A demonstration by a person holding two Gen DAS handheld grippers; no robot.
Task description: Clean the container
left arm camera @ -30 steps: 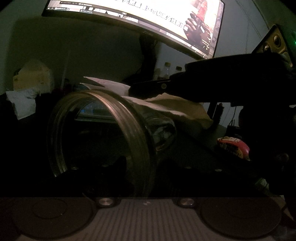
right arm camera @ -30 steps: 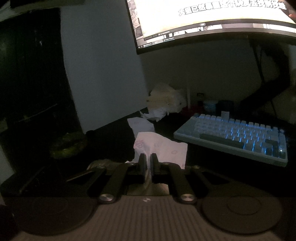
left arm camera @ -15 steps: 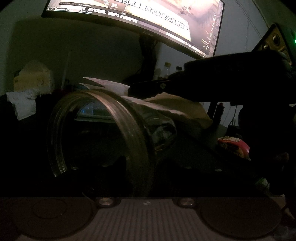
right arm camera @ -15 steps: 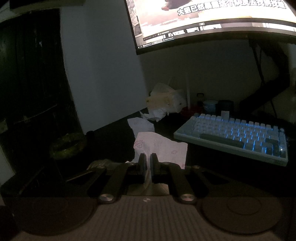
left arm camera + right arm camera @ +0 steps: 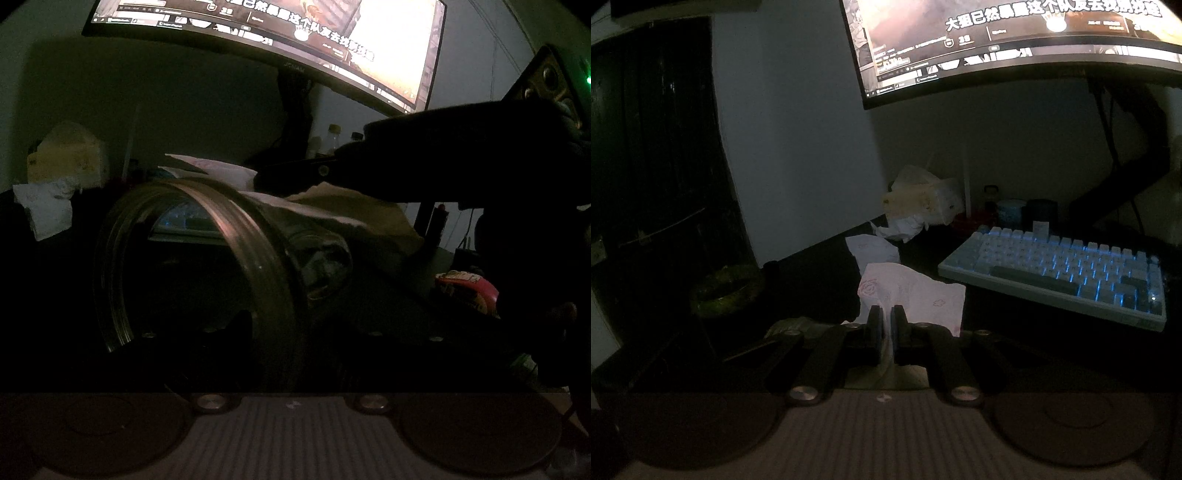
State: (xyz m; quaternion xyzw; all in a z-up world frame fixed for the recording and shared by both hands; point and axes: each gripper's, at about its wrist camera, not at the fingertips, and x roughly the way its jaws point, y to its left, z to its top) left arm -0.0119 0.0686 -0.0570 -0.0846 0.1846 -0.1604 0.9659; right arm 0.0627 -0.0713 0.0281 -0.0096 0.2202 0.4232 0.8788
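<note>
Now the left claw (image 5: pixel 258 332) grips the jar (image 5: pixel 207 266) sideways, mouth toward camera, while the right claw (image 5: pixel 885 321) pinches a tissue (image 5: pixel 916 295) tight — best feed it deep inside, wiping round the wall.

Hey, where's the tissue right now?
In the right wrist view the tissue is pinched in the shut right gripper, low in the middle, left of the keyboard.
</note>
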